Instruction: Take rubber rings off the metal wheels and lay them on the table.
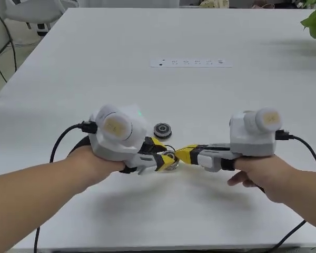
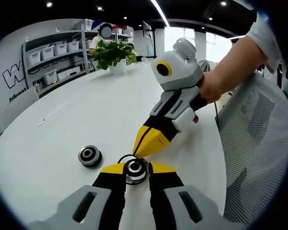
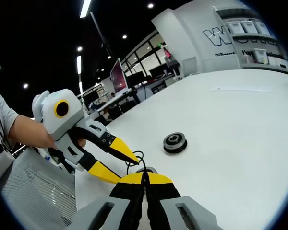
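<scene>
My left gripper (image 2: 136, 168) clamped a metal wheel (image 2: 136, 172) between part-closed jaws on the table (image 1: 200, 95). My right gripper (image 3: 144, 177) had its jaws pinched together on the wheel's rubber ring (image 3: 135, 156). A second wheel (image 1: 162, 129) lay just beyond, at twelve o'clock.

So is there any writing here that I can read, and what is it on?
"W": wall sign, big letters, rest hidden by shelves; the right gripper view gives "WO".
Smaller line under it: too blurred to read.
Power strip on the table: marks too small to read.
</scene>
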The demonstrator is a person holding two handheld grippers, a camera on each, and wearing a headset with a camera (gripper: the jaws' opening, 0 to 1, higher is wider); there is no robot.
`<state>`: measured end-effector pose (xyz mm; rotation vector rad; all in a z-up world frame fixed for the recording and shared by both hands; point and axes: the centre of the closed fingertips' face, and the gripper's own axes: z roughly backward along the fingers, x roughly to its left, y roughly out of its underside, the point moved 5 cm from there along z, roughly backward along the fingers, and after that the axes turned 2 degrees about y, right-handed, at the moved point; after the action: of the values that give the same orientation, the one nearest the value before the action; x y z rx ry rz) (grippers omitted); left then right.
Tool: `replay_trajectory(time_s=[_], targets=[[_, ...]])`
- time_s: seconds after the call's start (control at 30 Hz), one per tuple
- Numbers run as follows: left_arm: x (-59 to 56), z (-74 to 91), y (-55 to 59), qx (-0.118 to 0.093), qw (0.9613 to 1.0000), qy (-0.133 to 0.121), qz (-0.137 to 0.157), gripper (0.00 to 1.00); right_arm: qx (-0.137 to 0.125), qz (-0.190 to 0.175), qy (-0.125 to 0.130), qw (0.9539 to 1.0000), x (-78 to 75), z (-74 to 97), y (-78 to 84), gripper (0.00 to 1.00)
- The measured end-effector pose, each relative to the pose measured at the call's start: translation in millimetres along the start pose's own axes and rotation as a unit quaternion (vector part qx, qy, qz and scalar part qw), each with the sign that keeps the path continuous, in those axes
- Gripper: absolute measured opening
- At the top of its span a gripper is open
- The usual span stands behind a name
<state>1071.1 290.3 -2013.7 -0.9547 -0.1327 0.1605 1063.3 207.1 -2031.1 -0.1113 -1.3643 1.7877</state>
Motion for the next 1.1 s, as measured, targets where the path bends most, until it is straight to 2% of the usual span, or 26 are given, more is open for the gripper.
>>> replay_trajectory(time_s=[0.2,0.6,1.1], targets=[[-1.5,11.6,-3.9,-0.011,0.9999,0.0,-0.003,0.19,-0.004,-0.001,-0.005,1.0,5.5,0.6,-3.0,0.0],[1.7,36.0,-12.2,-0.043,0.9988,-0.017,0.014,0.29,-0.007,0.0,-0.012,0.9999,8.2,0.3,-8.4,0.0],[7.2,64.4,-8.2,-0.06,0.997,-0.041,0.029,0.42,-0.006,0.007,-0.02,0.9998,14.4,-7.4,-18.9,0.0]])
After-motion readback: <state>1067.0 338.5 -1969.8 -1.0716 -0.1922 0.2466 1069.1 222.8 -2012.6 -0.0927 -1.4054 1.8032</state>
